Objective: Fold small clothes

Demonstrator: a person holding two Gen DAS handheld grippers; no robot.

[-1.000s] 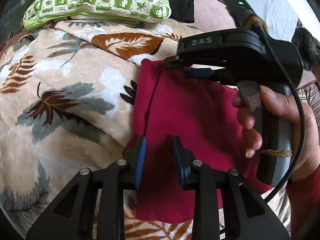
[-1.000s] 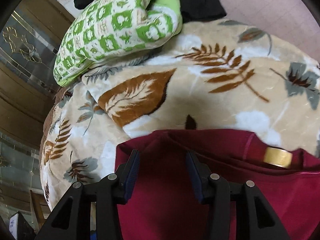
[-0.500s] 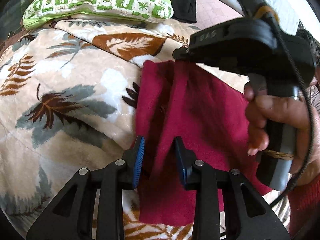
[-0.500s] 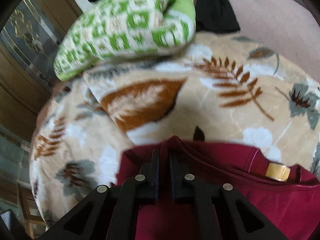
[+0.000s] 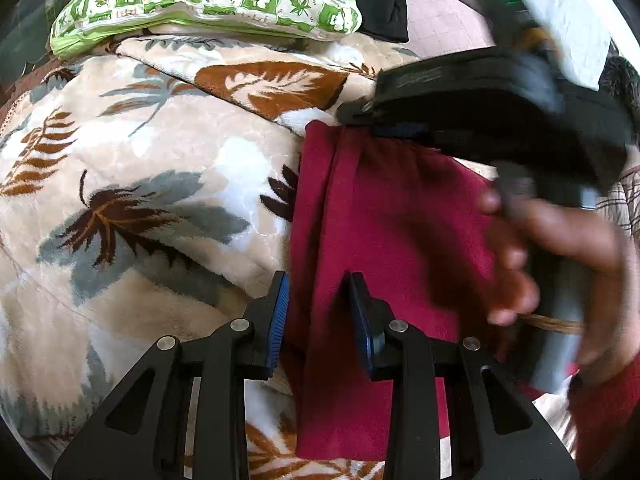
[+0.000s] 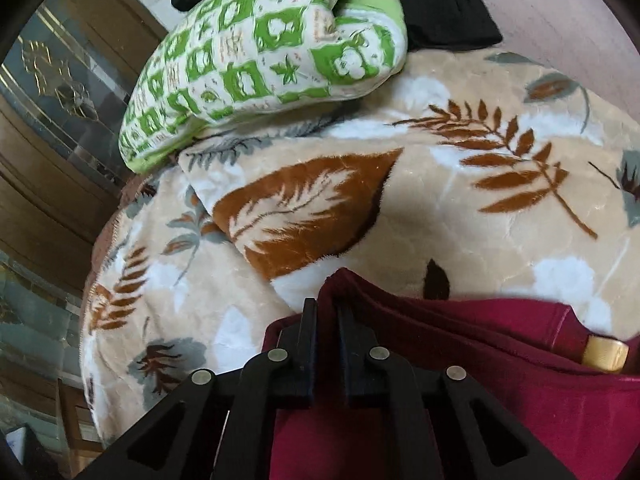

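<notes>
Dark red soft cloth garment (image 5: 384,240) on your leafy fuzzy blanket (image 5: 160,184), your right gripper (image 6: 326,320) pinching its top edge after closing then loosening a little, your left gripper (image 5: 320,304) squeezing its side fold.

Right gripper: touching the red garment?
Touching. Right wrist view: the right gripper, whose jaws have just been closing and reopened slightly, pinches a raised fold of the red garment between nearly shut fingers.

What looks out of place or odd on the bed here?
Nothing stands out. The red garment lies on the leaf-print blanket, pinched by the right gripper; a gold label shows at its neck.
</notes>
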